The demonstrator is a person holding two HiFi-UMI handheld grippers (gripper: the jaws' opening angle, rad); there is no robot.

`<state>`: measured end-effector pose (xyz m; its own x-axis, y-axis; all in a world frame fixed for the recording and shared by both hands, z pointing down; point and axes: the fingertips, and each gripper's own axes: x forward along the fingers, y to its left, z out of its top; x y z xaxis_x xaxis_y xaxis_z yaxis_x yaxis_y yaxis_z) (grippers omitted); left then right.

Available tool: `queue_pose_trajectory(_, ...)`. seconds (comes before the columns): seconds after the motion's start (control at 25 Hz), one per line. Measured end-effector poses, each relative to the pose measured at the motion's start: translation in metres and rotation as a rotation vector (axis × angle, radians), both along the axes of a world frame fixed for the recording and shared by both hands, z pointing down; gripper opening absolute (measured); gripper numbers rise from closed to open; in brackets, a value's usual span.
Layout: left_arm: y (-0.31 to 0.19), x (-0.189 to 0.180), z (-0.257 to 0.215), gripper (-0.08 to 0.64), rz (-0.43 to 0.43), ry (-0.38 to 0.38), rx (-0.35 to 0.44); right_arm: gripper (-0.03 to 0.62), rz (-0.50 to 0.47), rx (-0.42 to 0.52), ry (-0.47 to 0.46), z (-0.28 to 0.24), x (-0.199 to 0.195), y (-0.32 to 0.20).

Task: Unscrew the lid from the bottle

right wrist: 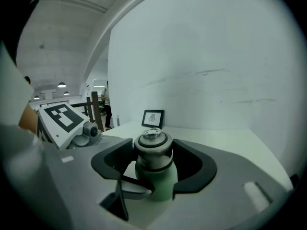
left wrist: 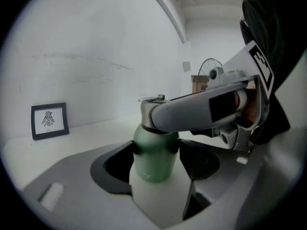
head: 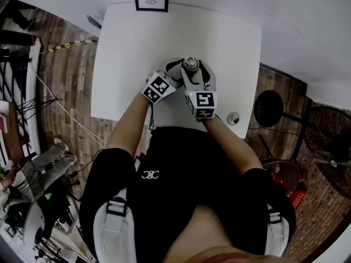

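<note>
**Head view.** Counted on the white table (head: 131, 48):
- One bottle (head: 190, 64), upright near the table's middle. Seen from above, so little beyond its steel top.
- One framed picture (head: 151, 0) at the far edge.
- One small round grey object (head: 233, 118) by the right edge, well apart from the bottle.

Two grippers, one marker cube (head: 159, 87) on each. Left gripper (head: 181, 72) in from the left, right gripper (head: 195, 68) in from the near side, both at the bottle.

**Left gripper view.**
- One bottle (left wrist: 154, 159), green-bodied, upright between the two black pads (left wrist: 125, 163).
- Left gripper (left wrist: 156, 147) clenched on that green body, one pad pressed to each side.
- One steel lid (left wrist: 147, 110) seated on the neck, partly covered by one finger (left wrist: 192, 113) of the right gripper lying across it.
- One framed picture (left wrist: 49, 120) against the wall, far left.

**Right gripper view.**
- Right gripper (right wrist: 153, 152) released. Its two black pads stand either side of the single lid (right wrist: 153, 150) at lid height, with a thin gap at the left pad and no squeeze seen.
- One ring handle (right wrist: 152, 133) lying flat on the lid's top.
- Green body (right wrist: 160, 183) below, with one finger (right wrist: 134, 188) of the left gripper against it.
- One marker cube (right wrist: 62, 116) at the left.
- One framed picture (right wrist: 153, 118) behind the lid.
</note>
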<state>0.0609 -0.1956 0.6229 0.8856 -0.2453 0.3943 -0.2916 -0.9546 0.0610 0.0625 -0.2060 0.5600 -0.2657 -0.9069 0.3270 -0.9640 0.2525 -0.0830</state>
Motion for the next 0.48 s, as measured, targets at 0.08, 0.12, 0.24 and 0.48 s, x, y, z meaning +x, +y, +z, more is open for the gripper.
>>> queue_pose_trajectory(0.08,-0.0002,-0.0004,-0.0005,0.351,0.001,0.001,0.001,0.253,-0.018,-0.001,-0.008,-0.0012,-0.0003,0.0003)
queue_pose_trajectory(0.12,-0.0005,-0.0009,-0.0006,0.351,0.002,0.001,0.001,0.252,-0.035,-0.005,-0.009,-0.0008,-0.0006,0.0005)
queue_pose_trajectory(0.24,-0.0023,-0.0009,0.0003,0.351,-0.001,0.003,0.001,0.252,-0.106,-0.016,-0.02,0.0022,-0.0005,-0.0014)
queue_pose_trajectory(0.48,0.0018,-0.0022,-0.0034,0.351,-0.002,0.018,-0.005,0.252,-0.429,-0.009,0.016,-0.0036,-0.0074,0.0024)
